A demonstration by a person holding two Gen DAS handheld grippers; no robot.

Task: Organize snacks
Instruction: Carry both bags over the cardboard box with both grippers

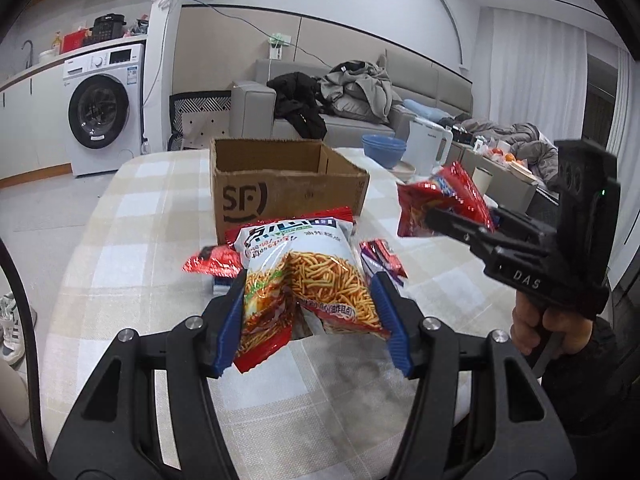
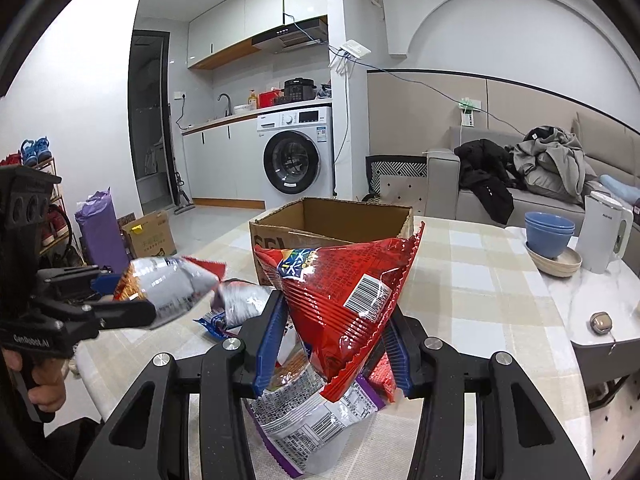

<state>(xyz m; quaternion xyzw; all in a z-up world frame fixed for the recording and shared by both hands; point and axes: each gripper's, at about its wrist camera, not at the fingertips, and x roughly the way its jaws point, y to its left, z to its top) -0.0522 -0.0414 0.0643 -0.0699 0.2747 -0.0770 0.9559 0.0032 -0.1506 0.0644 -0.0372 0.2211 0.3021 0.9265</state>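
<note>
My left gripper (image 1: 310,300) is shut on a white-and-red bag of fried noodle sticks (image 1: 304,276) and holds it above the table; it also shows in the right wrist view (image 2: 172,288). My right gripper (image 2: 334,332) is shut on a red snack bag (image 2: 344,292) and holds it up; it shows in the left wrist view (image 1: 444,200) too. An open cardboard box (image 1: 280,188) stands just behind both bags, also in the right wrist view (image 2: 332,220). More snack packets (image 2: 316,420) lie on the table under the grippers.
The table wears a checked cloth (image 1: 120,240). Blue bowls (image 2: 550,232) on a plate and a white kettle (image 2: 604,232) stand at the right. A sofa with clothes (image 1: 340,96) and a washing machine (image 1: 104,108) lie beyond.
</note>
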